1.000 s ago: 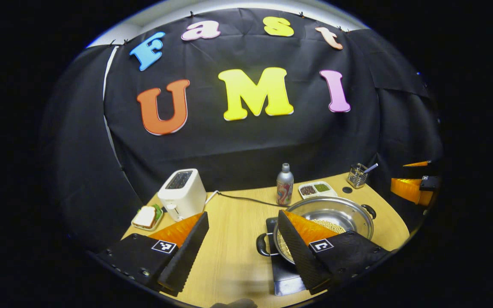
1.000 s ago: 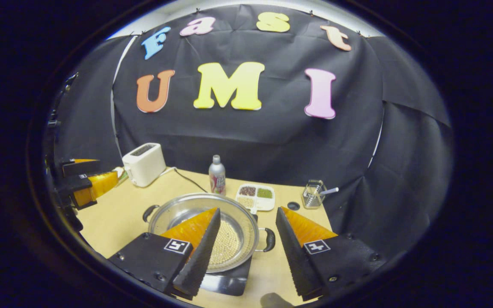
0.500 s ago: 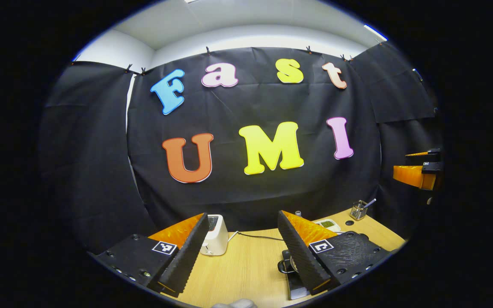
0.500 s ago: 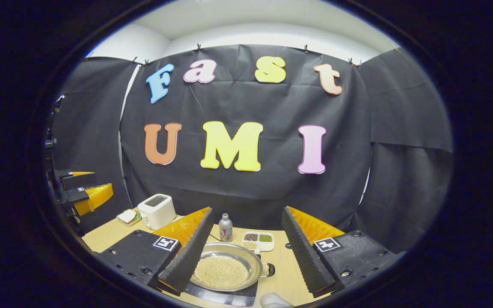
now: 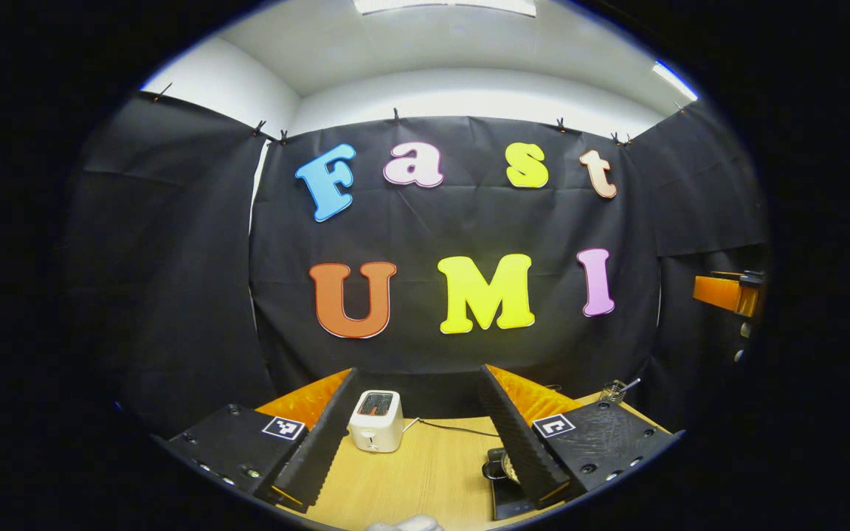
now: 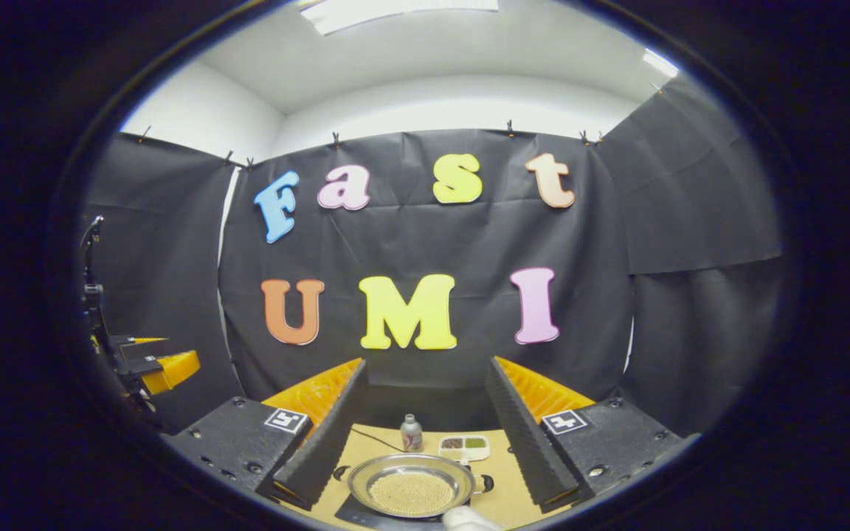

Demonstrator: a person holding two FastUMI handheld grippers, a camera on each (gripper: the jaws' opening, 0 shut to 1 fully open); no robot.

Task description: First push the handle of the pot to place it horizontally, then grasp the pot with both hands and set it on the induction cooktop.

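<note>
Right gripper view shows me the pot (image 6: 411,487) at 6 o'clock, sitting on the cooktop (image 6: 355,510) between my right gripper's (image 6: 425,383) wide, empty jaws; my left gripper (image 5: 419,391) gapes wide too.

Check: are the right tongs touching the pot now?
Apart. The right gripper view shows the right tongs open and raised, with the pot sitting between and beyond the fingers on the induction cooktop, untouched by either.

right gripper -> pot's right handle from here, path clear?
Probably yes. The right gripper is open and pulled back above the table; the pot sits on the cooktop between its fingers, with nothing between them and the handle.
</note>
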